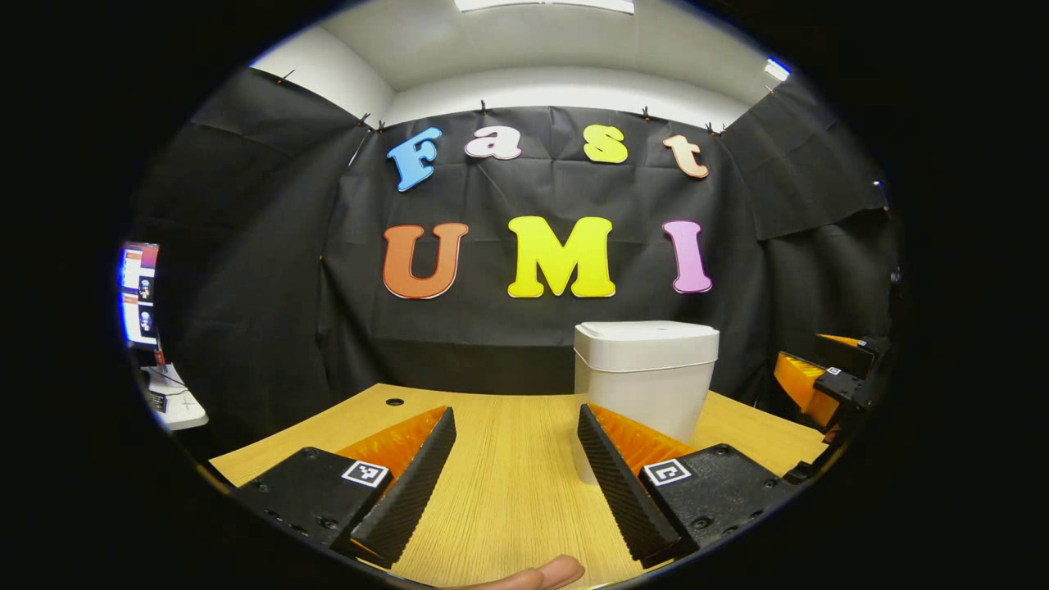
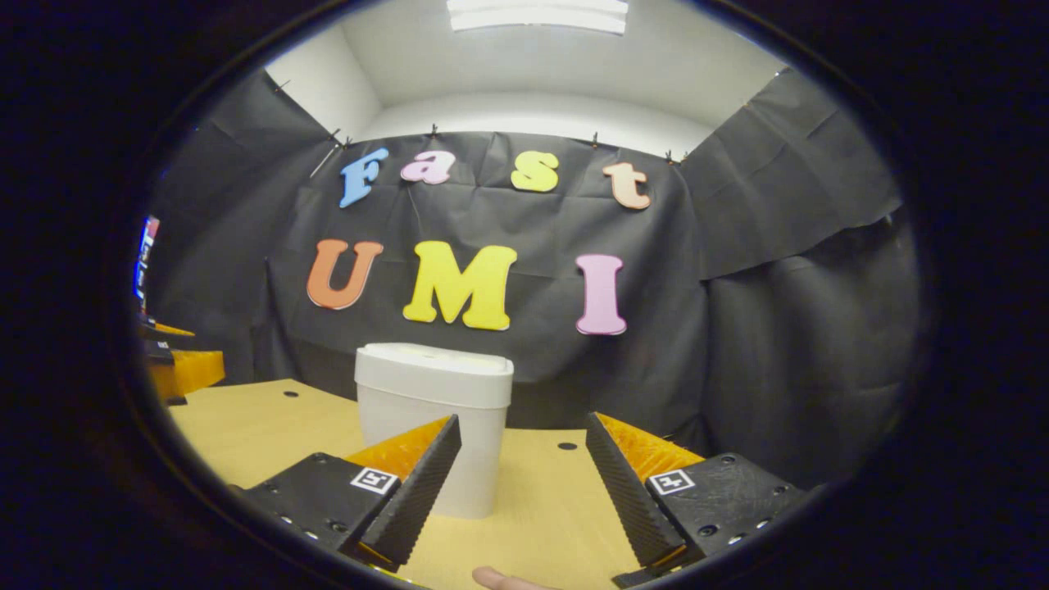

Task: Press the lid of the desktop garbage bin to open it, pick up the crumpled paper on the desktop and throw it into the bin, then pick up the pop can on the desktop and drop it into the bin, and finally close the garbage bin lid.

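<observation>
Garbage bin (image 1: 646,381) upright on the wooden table (image 1: 508,483), lid down, standing toward the far edge near the black cloth wall. In the left gripper view, left gripper (image 1: 516,459) spread wide over bare table, nothing between the fingers — bin just beyond the right finger, and the right gripper (image 1: 828,373) seen at the far right edge. In the right gripper view, right gripper (image 2: 522,471) likewise wide apart and empty — bin (image 2: 433,418) behind the left finger. A fingertip (image 1: 545,574) at the bottom edge.
</observation>
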`<state>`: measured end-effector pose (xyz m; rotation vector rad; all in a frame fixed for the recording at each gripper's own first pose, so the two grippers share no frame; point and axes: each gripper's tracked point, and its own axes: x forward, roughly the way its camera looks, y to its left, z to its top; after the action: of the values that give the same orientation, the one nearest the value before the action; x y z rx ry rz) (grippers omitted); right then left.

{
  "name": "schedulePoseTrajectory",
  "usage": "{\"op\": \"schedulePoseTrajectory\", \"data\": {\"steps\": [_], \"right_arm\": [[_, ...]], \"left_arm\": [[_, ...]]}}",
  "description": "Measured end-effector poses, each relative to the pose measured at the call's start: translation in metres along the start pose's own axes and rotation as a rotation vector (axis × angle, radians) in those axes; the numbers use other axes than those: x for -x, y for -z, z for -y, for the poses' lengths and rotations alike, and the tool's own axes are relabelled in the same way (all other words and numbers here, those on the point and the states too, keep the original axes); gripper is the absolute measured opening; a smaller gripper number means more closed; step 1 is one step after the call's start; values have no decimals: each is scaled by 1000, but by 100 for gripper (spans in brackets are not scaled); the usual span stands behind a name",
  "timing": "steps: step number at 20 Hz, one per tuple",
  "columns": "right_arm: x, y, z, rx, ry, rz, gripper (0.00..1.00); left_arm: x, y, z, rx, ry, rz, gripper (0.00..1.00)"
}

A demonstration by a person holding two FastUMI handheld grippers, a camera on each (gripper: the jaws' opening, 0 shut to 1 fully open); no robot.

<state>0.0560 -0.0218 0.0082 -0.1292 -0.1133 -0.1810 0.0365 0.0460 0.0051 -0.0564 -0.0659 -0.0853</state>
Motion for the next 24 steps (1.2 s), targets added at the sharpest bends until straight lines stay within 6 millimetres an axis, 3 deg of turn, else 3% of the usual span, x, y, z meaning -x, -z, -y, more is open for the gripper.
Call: {"op": "schedulePoseTrajectory", "data": {"steps": [3, 4, 5, 11, 15, 16, 24], "right_arm": [[11, 5, 32, 59, 35, -42, 95], [18, 5, 38, 59, 36, -44, 97], [24, 4, 39, 42, 25, -48, 93], [54, -5, 28, -28, -86, -50, 95], [57, -1, 16, -7, -122, -50, 97], [57, 0, 12, -8, -131, -57, 93], [60, -1, 15, -29, -123, -69, 95]], "left_arm": [[0, 3, 5, -6, 4, -11, 96], [0, 3, 6, -5, 3, -14, 97], [0, 4, 8, -4, 6, -19, 97], [8, 6, 14, 2, -3, -43, 97], [19, -1, 15, -23, -22, -34, 97], [22, -1, 18, -33, -18, -35, 97], [29, 0, 32, -50, 12, -38, 97]]}}
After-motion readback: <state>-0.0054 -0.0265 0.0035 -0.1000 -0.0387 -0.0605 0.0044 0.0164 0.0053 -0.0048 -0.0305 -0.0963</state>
